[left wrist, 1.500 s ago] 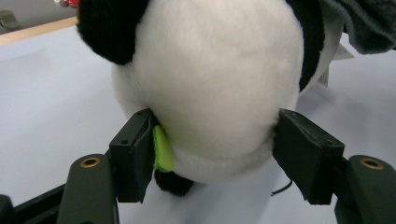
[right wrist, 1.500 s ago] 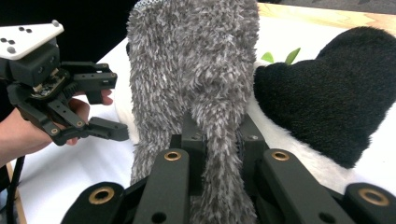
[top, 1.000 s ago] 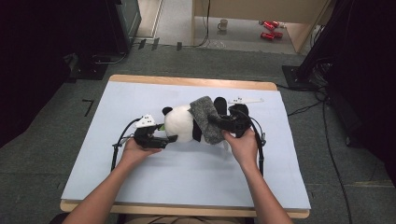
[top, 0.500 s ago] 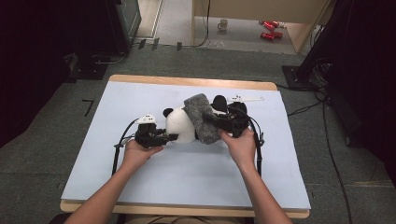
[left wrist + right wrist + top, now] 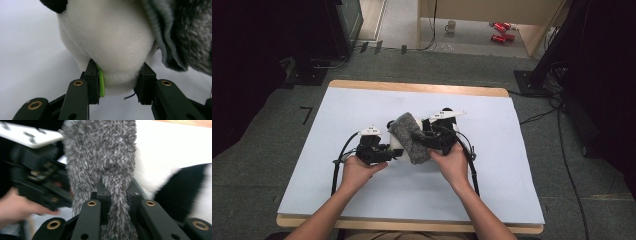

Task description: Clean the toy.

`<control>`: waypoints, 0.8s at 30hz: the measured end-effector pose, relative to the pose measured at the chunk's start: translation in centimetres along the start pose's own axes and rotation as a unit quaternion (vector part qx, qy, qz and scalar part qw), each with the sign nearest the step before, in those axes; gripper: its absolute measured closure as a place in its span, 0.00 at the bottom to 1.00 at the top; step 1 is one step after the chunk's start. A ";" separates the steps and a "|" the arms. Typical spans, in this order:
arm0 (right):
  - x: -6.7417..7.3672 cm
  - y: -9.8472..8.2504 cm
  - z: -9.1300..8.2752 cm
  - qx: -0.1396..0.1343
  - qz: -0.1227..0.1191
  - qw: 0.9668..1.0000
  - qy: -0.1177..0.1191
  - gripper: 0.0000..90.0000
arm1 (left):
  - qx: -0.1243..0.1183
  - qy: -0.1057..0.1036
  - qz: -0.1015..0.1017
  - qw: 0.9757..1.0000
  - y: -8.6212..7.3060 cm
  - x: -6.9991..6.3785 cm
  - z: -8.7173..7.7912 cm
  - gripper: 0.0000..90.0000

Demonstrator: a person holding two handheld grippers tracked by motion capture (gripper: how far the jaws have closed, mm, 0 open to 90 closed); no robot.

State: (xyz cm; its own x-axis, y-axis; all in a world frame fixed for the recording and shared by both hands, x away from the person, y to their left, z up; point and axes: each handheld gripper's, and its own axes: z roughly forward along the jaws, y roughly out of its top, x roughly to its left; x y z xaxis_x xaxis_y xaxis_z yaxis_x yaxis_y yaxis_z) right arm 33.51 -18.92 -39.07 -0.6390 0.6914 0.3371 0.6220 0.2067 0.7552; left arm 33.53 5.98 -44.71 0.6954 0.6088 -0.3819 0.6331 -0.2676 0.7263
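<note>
Surroundings: grey carpet is seen around a wooden worktop (image 5: 412, 88) covered by a pale blue sheet; a mug (image 5: 451, 25) and red items (image 5: 500, 31) lie on the floor beyond it.
Toy: a black-and-white plush panda (image 5: 107, 42) is held near the middle of the worktop, between the two hands, its white body being seen close up in the left gripper view.
Cloth: a shaggy grey fleece cloth (image 5: 410, 137) is draped over the plush panda, covering most of it in the high view.
Left claw (image 5: 396, 152): its jaws have just been closing and are now pressed on the rounded white end of the plush panda, which is squeezed between the pads (image 5: 146, 82); a green strip is seen against one pad.
Right claw (image 5: 423, 141): it is clamped on a fold of the shaggy grey fleece cloth, which is pinched between the jaws in the right gripper view.
Hands: both grippers are held close together, just beside each other over the toy.
</note>
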 end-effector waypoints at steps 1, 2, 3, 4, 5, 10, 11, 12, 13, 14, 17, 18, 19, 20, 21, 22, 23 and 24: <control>-0.4 0.0 0.0 0.000 0.003 1.000 -0.003 0.87 | -0.001 -0.003 -0.006 1.000 0.0 0.3 0.1 0.69; -0.7 0.0 -0.1 0.000 0.006 1.000 -0.005 0.87 | -0.004 -0.001 -0.008 1.000 0.0 0.6 0.2 0.69; -1.0 0.0 -0.3 0.001 0.010 1.000 -0.008 0.87 | -0.004 -0.001 -0.008 1.000 0.0 0.6 0.2 0.69; -1.4 0.0 -0.5 0.002 0.015 1.000 -0.012 0.87 | -0.007 0.002 -0.002 1.000 0.0 1.0 0.3 0.69; -1.7 0.0 -0.7 0.000 0.020 1.000 -0.013 0.87 | -0.008 0.004 0.001 1.000 0.0 1.1 0.4 0.69; -2.8 0.1 -2.0 -0.007 0.026 0.999 -0.031 0.88 | -0.013 0.004 -0.002 1.000 0.1 1.7 0.6 0.69; -3.0 0.1 -2.2 -0.008 0.026 0.999 -0.034 0.88 | -0.013 0.004 -0.002 1.000 0.1 1.9 0.6 0.69; -3.2 0.1 -2.6 -0.011 0.031 0.999 -0.035 0.88 | -0.014 0.005 -0.001 1.000 0.1 2.0 0.6 0.69; -3.5 0.1 -2.9 -0.013 0.032 0.999 -0.036 0.88 | -0.014 0.005 -0.001 1.000 0.1 2.1 0.6 0.68; -3.7 0.1 -3.1 -0.014 0.034 0.999 -0.038 0.88 | -0.014 0.007 -0.002 1.000 0.1 2.2 0.6 0.68; -4.5 0.1 -4.0 -0.025 0.043 0.998 -0.046 0.88 | -0.017 0.005 -0.005 1.000 0.2 2.5 0.7 0.68; -4.7 0.0 -4.2 -0.027 0.046 0.997 -0.048 0.88 | -0.017 0.005 -0.004 1.000 0.2 2.6 0.7 0.68; -5.0 0.0 -4.4 -0.030 0.049 0.997 -0.050 0.88 | -0.018 0.005 -0.004 1.000 0.2 2.6 0.7 0.68; -5.2 -0.1 -4.6 -0.032 0.052 0.997 -0.052 0.88 | -0.020 0.004 -0.005 1.000 0.2 2.6 0.7 0.68; -5.3 -0.2 -4.7 -0.034 0.053 0.997 -0.053 0.88 | -0.020 0.003 -0.006 1.000 0.3 2.7 0.8 0.68; -5.5 -0.2 -4.9 -0.036 0.055 0.996 -0.056 0.88 | -0.020 0.003 -0.006 1.000 0.3 2.7 0.8 0.68; -5.6 -0.3 -5.1 -0.037 0.057 0.996 -0.058 0.88 | -0.021 0.002 -0.007 1.000 0.3 2.8 0.8 0.68; -5.6 -0.3 -5.1 -0.037 0.057 0.996 -0.058 0.88 | -0.021 0.002 -0.007 1.000 0.3 2.8 0.8 0.68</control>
State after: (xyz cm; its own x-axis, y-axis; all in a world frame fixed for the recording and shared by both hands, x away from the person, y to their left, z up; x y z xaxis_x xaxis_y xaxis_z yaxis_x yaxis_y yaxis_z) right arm 34.65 -26.36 -38.31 -0.5068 0.7836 0.3593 0.6495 0.0730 0.7568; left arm 35.94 7.01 -46.05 0.6858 0.6144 -0.3901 0.6277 -0.2281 0.7443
